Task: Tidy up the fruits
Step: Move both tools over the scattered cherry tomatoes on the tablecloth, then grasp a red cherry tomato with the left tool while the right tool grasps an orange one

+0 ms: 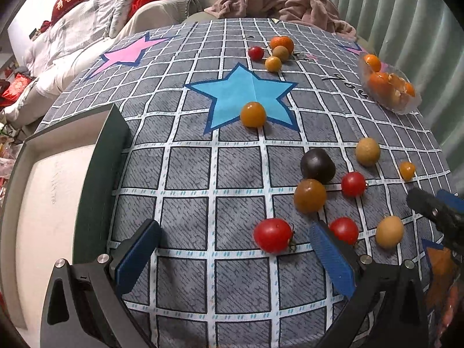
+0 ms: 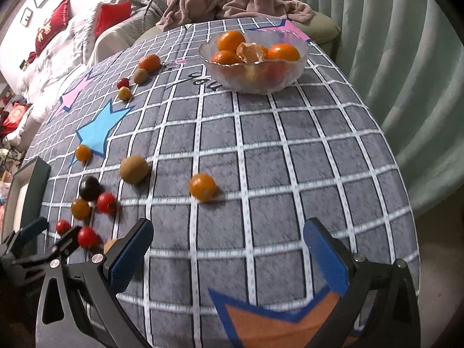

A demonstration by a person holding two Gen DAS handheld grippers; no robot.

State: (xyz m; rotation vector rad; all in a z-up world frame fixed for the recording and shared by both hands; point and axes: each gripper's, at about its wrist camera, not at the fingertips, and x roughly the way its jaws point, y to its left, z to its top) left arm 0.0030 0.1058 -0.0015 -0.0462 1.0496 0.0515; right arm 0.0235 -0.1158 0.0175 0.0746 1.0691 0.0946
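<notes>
While small fruits lie scattered over the checked tablecloth (image 1: pixel 188 174), the left gripper (image 1: pixel 235 249) hovers low with its jaws spread wide and nothing held, a red cherry tomato (image 1: pixel 272 235) sitting between its blue pads; the right gripper (image 2: pixel 229 246), likewise wide open and empty, points toward a small orange fruit (image 2: pixel 202 187) lying apart from the rest; a glass bowl (image 2: pixel 255 78) at the far edge already holds oranges, and a dark-walled tray (image 1: pixel 95 174) stands at the left. The tomato looks light, smooth and thin-skinned, liable to roll or split; a gentle closing across its widest part, clear of the stem, seems the safest hold.
</notes>
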